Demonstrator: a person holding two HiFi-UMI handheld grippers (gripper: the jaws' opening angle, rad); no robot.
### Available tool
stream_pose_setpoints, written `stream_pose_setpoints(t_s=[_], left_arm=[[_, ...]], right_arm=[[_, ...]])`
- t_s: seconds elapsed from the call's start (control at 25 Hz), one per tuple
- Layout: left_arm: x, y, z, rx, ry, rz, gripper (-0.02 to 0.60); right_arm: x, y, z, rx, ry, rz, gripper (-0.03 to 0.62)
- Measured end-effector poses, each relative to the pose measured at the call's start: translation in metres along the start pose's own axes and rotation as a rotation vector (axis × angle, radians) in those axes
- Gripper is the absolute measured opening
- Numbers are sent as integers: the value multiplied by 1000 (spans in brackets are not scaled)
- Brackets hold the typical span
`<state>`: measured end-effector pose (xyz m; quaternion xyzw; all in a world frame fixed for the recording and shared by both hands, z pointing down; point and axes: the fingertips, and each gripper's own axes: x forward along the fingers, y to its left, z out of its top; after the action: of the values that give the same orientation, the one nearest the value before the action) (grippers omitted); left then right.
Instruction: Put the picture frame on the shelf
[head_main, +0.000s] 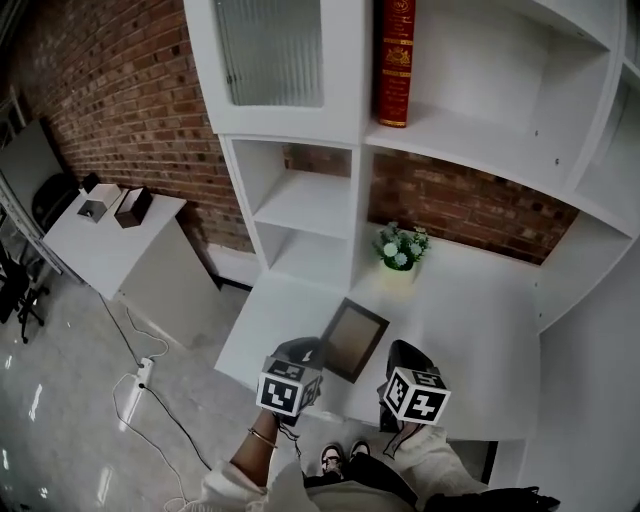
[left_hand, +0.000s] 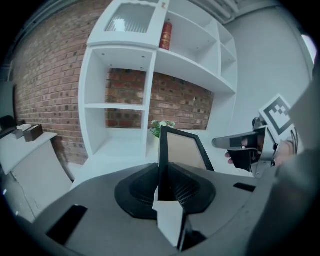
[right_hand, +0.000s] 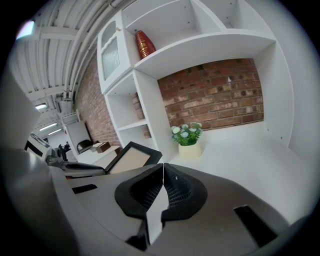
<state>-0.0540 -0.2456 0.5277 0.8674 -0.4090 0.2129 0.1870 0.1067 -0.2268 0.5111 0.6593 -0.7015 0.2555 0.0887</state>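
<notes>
My left gripper (left_hand: 161, 176) clamps the picture frame (left_hand: 184, 150) by its edge, upright just ahead of it, my right gripper (right_hand: 162, 187) is closed on nothing; the grasp looks done, and setting it on the shelf (left_hand: 117, 106) ahead remains.

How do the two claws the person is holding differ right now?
The left gripper clamps the picture frame by its edge; the right gripper holds nothing. The left gripper's jaws stand slightly apart around the frame; the right gripper's jaws meet. Both carry a marker cube.
</notes>
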Motion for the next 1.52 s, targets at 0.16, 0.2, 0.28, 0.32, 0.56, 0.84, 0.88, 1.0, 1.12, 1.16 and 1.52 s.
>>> stream_pose_setpoints(t_s=[0.16,0.2,0.28,0.32,0.56,0.84,0.88,1.0,1.12,1.16,1.52], left_arm=[[-17,21,-11,-58,0,80,66],[-20,25,-13,-78,-2,97,66],[-27,30,-13,-107,-9,129,66],[-31,33,-12,-116,-10,146,66],[-44,48,-16,-157,-12,236,66],[-53,60,-7,-187,-36,292,66],[-53,61,-6,-191,-39,293,66],[-51,71,-6,-196,-42,288,66],[-46,89,2,-187,-55,269,66],[-45,96,5,-181,-59,260,66],[-38,157,53,-142,-78,180,66]], right_arm=[[13,23,2,-23,16,73,23],[15,26,2,-30,19,89,23],[22,34,5,-44,28,119,23],[25,38,5,-47,35,136,23],[39,54,1,-64,65,217,23],[54,72,11,-100,66,277,23],[56,73,12,-105,67,278,23],[65,79,15,-119,66,270,23],[77,86,24,-117,45,244,23],[81,89,26,-114,40,234,23],[116,125,40,-104,17,151,23]])
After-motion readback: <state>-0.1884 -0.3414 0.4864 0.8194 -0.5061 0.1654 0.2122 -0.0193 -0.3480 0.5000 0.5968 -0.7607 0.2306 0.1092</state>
